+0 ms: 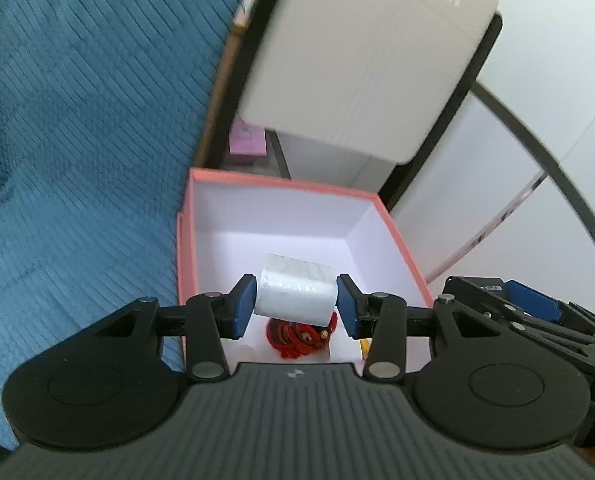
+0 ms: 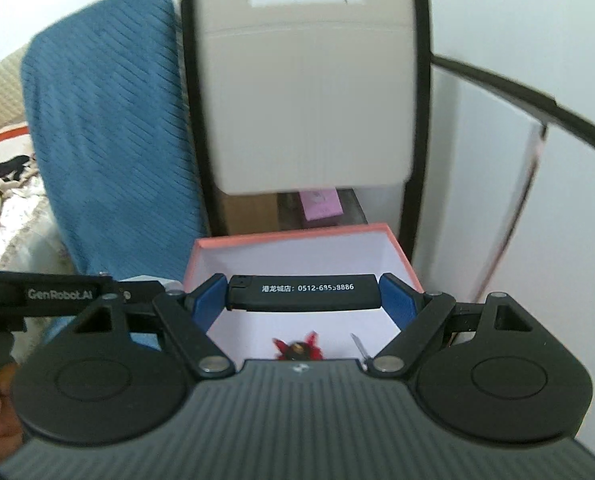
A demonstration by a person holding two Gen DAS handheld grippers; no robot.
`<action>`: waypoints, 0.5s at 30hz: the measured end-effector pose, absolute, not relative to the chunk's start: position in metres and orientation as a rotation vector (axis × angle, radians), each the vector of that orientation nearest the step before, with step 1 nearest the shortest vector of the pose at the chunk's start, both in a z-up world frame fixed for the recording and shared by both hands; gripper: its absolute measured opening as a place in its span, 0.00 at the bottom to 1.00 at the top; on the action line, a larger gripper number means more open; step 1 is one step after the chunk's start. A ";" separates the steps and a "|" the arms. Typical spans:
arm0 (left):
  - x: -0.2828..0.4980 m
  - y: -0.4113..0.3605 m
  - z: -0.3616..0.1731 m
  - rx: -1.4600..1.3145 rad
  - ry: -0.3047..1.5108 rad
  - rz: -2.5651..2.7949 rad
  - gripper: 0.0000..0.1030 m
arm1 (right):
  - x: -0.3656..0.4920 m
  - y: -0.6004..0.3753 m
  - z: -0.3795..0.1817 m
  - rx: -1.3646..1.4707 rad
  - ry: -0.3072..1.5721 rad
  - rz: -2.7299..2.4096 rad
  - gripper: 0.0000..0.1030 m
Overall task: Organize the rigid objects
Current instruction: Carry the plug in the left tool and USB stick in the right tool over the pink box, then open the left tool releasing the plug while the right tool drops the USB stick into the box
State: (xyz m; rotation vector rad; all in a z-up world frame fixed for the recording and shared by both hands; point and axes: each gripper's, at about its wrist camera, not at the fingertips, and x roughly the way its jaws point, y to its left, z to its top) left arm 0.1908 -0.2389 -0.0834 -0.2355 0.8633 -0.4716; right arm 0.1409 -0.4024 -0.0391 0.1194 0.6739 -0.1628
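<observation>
A pink box with a white inside (image 1: 281,216) stands open below both grippers. My left gripper (image 1: 296,300) is shut on a white cylinder (image 1: 295,294) and holds it above the box's inside. A red gear-like item (image 1: 297,338) lies on the box floor under it. My right gripper (image 2: 303,298) is shut on a black lighter (image 2: 303,293) with white print, held crosswise over the same box (image 2: 297,256). The red item (image 2: 297,350) and a small metal piece (image 2: 358,345) show below it. The right gripper's body (image 1: 517,308) shows at the right edge of the left wrist view.
A blue ribbed blanket (image 1: 89,140) lies to the left of the box. A beige chair back (image 2: 309,88) with a slot handle stands behind the box. A pink booklet (image 2: 321,204) lies under the chair. White panels (image 1: 477,184) stand at the right.
</observation>
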 end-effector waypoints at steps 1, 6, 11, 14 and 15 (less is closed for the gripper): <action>0.192 -0.245 -0.088 -0.230 0.873 -0.472 0.48 | 0.141 -0.408 -0.043 0.124 0.684 -0.167 0.82; 0.197 -0.276 -0.113 -0.208 0.930 -0.471 0.48 | 0.140 -0.437 -0.069 0.145 0.756 -0.175 0.82; 0.203 -0.299 -0.136 -0.181 0.973 -0.460 0.48 | 0.142 -0.458 -0.101 0.166 0.839 -0.176 0.82; 0.208 -0.306 -0.147 -0.166 0.998 -0.453 0.48 | 0.143 -0.467 -0.119 0.185 0.879 -0.165 0.82; 0.210 -0.308 -0.150 -0.160 1.006 -0.451 0.48 | 0.143 -0.469 -0.125 0.188 0.889 -0.161 0.82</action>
